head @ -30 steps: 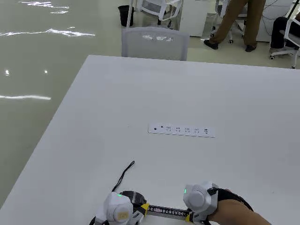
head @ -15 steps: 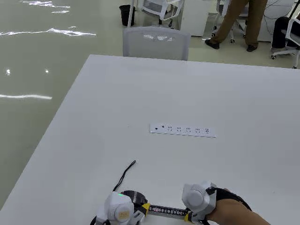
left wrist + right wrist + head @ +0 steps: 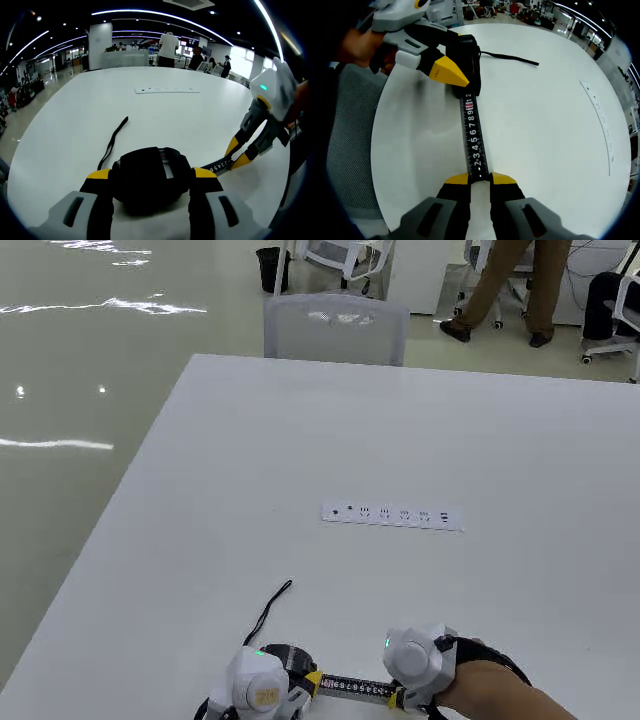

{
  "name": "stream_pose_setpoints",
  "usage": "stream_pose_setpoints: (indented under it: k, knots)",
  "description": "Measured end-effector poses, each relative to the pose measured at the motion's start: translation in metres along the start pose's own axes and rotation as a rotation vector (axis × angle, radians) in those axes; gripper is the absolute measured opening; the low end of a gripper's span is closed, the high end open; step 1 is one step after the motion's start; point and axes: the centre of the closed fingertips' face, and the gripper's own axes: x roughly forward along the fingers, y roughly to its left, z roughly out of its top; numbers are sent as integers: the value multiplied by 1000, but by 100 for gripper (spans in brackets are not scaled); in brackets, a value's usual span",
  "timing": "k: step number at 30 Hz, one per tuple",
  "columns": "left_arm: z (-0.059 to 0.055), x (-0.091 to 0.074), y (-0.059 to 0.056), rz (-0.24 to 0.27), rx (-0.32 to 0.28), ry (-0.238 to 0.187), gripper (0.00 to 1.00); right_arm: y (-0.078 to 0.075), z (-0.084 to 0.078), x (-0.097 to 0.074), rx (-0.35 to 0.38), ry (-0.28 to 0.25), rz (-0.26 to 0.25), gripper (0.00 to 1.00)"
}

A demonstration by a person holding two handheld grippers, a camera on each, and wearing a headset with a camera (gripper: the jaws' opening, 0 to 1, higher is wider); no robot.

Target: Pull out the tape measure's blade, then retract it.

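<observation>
While clamping the tape measure's black case (image 3: 150, 185) from both sides in the left hand-held gripper (image 3: 152, 174) at the near edge of the desk (image 3: 300, 440), pinching the tip of the blade (image 3: 472, 135) in the right hand-held gripper (image 3: 480, 179), jaws closed on it. Only a short run of blade out, spanning left to right between the two. Beyond the case, the wrist strap (image 3: 268, 608) trailing toward the far side, the power strip (image 3: 392, 517) well apart. Judged either early in the pull or late in the return. More length calls for drawing rightward in line with the case mouth; retraction calls for easing leftward under control.
</observation>
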Motion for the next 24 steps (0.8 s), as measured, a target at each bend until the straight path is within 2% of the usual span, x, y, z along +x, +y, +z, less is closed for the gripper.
stream_pose_setpoints:
  k: [24]
  knots:
    - [0,-1,-1,-8,-2,-1,56,0,10,5,-4,-6,5,13]
